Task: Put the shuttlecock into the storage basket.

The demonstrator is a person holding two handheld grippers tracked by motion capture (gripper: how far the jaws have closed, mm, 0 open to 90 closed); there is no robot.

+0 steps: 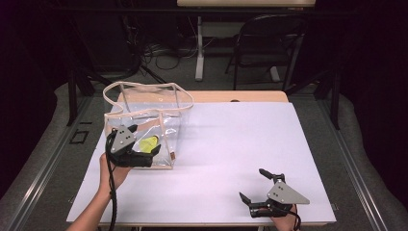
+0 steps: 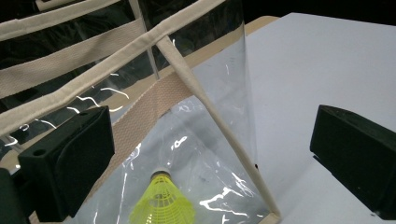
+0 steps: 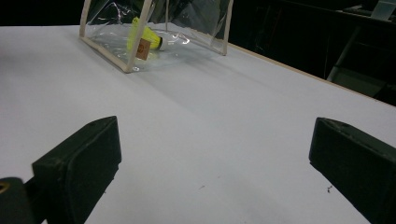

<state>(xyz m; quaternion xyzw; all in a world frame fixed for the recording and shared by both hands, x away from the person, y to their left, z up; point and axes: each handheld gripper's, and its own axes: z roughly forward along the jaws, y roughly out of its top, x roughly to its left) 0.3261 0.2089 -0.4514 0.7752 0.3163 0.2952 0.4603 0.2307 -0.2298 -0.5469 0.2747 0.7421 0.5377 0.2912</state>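
Observation:
A clear plastic bag (image 1: 144, 103) with beige trim stands open at the left of the white table cover (image 1: 231, 144). A yellow shuttlecock (image 1: 148, 143) lies on the bag's floor. My left gripper (image 1: 153, 153) is at the bag's near side, open. In the left gripper view its jaws straddle the bag's front corner seam (image 2: 219, 126), with the shuttlecock (image 2: 161, 203) low between them. My right gripper (image 1: 251, 183) rests near the front right edge, open and holding nothing. From the right gripper (image 3: 215, 158) the bag (image 3: 116, 56) and shuttlecock (image 3: 144, 37) lie far off.
The white cover (image 3: 224, 107) lies over a wooden table whose far edge (image 1: 231, 96) shows behind the bag. A black chair (image 1: 269, 43) and table legs stand on the floor beyond. A small tan tag (image 3: 143, 48) hangs on the bag's side.

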